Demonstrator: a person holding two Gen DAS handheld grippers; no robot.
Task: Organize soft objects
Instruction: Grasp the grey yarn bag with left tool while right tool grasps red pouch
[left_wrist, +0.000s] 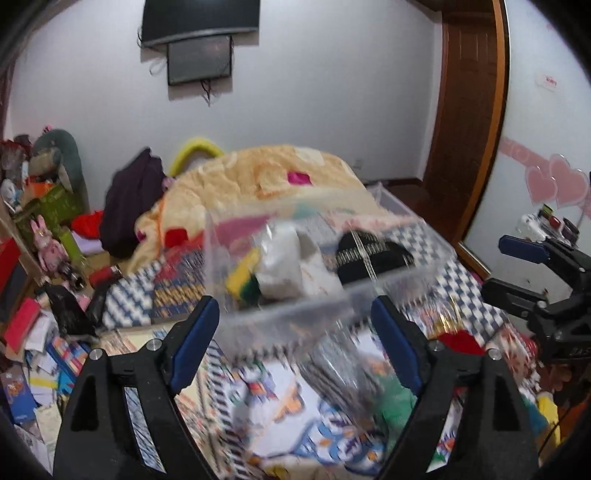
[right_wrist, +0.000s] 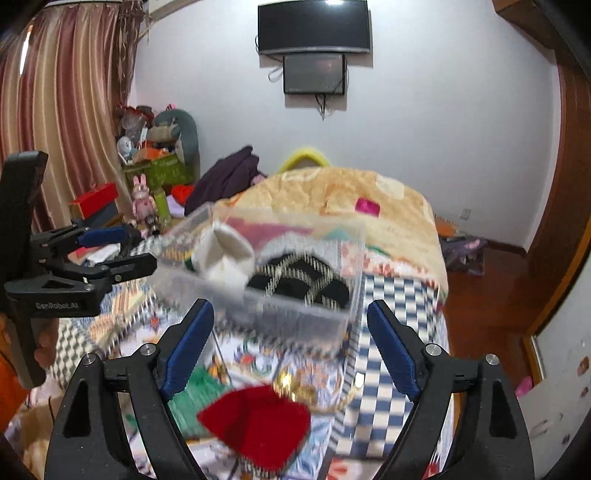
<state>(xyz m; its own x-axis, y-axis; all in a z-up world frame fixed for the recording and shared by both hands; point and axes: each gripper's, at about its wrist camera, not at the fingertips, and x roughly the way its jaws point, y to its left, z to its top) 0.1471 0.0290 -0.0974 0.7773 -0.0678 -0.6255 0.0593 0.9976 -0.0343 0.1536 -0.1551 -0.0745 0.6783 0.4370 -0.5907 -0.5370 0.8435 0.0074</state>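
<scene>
A clear plastic bin (left_wrist: 406, 275) sits on the patterned bed, also in the right wrist view (right_wrist: 354, 258). It holds a white sock bundle (left_wrist: 280, 266) (right_wrist: 227, 254), a black patterned sock bundle (left_wrist: 373, 254) (right_wrist: 299, 282) and a yellow-green piece (left_wrist: 245, 278). A red soft item (right_wrist: 258, 428) and a green one (right_wrist: 192, 398) lie loose on the bed in front of the bin. The green one also shows in the left wrist view (left_wrist: 393, 406). My left gripper (left_wrist: 295, 339) is open and empty, just before the bin. My right gripper (right_wrist: 290, 345) is open and empty above the red item.
A folded yellow quilt (left_wrist: 266, 177) lies behind the bin. A dark purple garment (right_wrist: 229, 177) sits beyond it. Cluttered boxes and toys (right_wrist: 147, 173) stand at the left by the curtain. Papers litter the floor (left_wrist: 40, 350). A wooden door (left_wrist: 465, 110) is at right.
</scene>
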